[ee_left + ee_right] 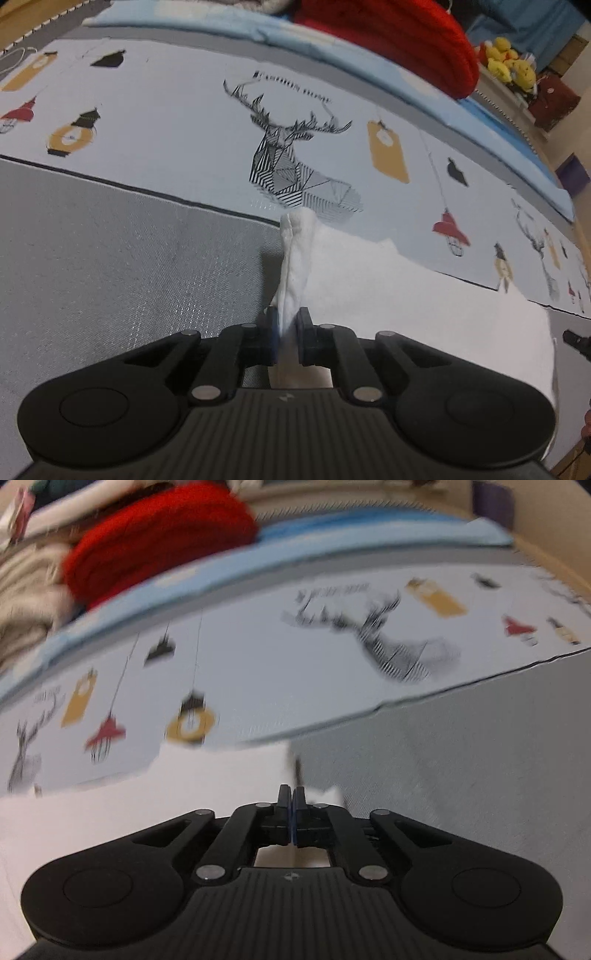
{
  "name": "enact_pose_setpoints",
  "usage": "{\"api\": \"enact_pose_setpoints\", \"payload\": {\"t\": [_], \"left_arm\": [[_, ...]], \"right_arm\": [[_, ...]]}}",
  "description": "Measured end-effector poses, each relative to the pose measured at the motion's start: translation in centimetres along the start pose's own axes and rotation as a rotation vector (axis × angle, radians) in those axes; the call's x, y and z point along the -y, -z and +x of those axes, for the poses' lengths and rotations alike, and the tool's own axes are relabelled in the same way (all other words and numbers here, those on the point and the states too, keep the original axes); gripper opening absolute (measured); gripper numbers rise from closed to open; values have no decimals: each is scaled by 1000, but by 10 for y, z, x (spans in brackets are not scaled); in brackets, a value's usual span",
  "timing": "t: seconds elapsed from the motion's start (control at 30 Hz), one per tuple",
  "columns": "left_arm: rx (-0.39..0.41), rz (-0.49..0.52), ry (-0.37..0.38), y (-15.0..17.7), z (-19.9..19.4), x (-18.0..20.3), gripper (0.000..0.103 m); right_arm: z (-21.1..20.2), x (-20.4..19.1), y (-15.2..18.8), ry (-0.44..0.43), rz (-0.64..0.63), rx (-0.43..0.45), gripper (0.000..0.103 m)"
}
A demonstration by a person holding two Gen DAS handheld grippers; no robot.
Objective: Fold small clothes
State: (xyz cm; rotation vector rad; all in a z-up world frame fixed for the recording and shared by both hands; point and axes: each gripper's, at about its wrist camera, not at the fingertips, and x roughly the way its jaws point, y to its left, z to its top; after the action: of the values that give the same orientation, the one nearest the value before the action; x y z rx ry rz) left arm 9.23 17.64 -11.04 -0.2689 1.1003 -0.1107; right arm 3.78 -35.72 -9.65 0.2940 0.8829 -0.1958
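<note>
I am pinching the soft, limp white cotton garment (pixel 369 288) by its edges with both hand-held grippers, left (pixel 287 325) and right (pixel 291 801).

A bed (pixel 110 258) fills both views. Its near part is covered in plain grey woven fabric. Beyond a thin dark seam lies a pale printed sheet (pixel 177 122) showing striped deer heads, yellow tags, red and black hanging lamps and small lettering. A white garment (pixel 406 295) lies on the bed, spread across the seam between the grey fabric and the printed sheet. Along the far side lies a light blue cloth (pixel 332 40). On it rests a bulky red knitted garment (pixel 406 40), with beige knitwear (pixel 26 587) beside it.
</note>
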Motion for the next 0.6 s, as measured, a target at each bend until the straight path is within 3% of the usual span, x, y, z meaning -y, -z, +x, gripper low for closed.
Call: {"api": "enact_pose_setpoints", "payload": {"t": [0.07,0.13,0.4,0.53,0.6], "left_arm": [[-2,17,3,4,-9,-1,16],[-21,32,16,11,-16,-4,23],[-75,84,23,51,-45,-12,24],[-95,131,31,69,-57,-10,28],[-99,94,48,74,-70,-15,28]], "right_arm": [[-10,5,-2,20,23,33,3],[-13,11,0,-14,45,-5,3],[-44,16,39,-105,-21,-176,4],[-62,16,57,-90,-38,-196,4],[-74,18,60,-83,-34,-189,4]]}}
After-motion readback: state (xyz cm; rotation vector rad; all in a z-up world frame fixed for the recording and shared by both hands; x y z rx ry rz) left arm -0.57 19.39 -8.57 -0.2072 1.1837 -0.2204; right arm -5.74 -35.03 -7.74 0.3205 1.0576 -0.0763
